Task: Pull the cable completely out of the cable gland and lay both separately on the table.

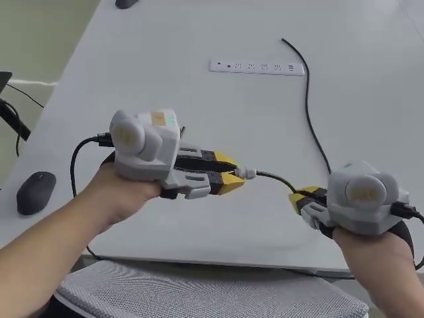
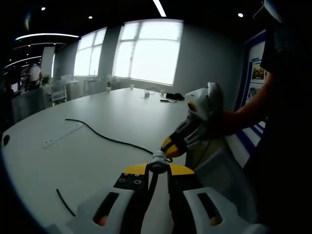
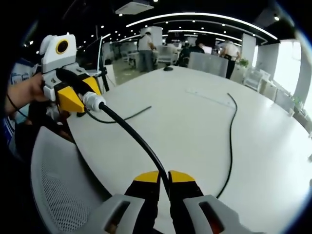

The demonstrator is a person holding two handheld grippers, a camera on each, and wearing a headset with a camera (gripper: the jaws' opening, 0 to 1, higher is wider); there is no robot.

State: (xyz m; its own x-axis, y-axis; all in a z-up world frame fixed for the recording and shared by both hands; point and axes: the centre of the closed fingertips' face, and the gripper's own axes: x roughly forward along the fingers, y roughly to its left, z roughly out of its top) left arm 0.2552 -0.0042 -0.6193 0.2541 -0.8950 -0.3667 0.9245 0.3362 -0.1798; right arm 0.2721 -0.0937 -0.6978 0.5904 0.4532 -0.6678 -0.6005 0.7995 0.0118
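A small pale cable gland point(image 1: 246, 173) sits between the yellow tips of my left gripper point(image 1: 233, 173), which is shut on it above the table's near edge. A black cable point(image 1: 275, 177) leaves the gland and runs right to my right gripper point(image 1: 296, 197), which is shut on it. In the right gripper view the cable point(image 3: 134, 134) rises from my own shut tips point(image 3: 164, 176) to the gland point(image 3: 93, 101) in the left gripper point(image 3: 73, 97). The left gripper view shows the gland point(image 2: 158, 161) at its own tips point(image 2: 158, 169) and the right gripper point(image 2: 183, 139) close beyond it.
A white power strip point(image 1: 257, 67) lies far back on the white table point(image 1: 199, 99), and its black lead point(image 1: 309, 112) trails toward the right gripper. A dark mouse point(image 1: 35, 191) rests at the left edge. A grey mesh chair point(image 1: 199, 291) stands below the near edge.
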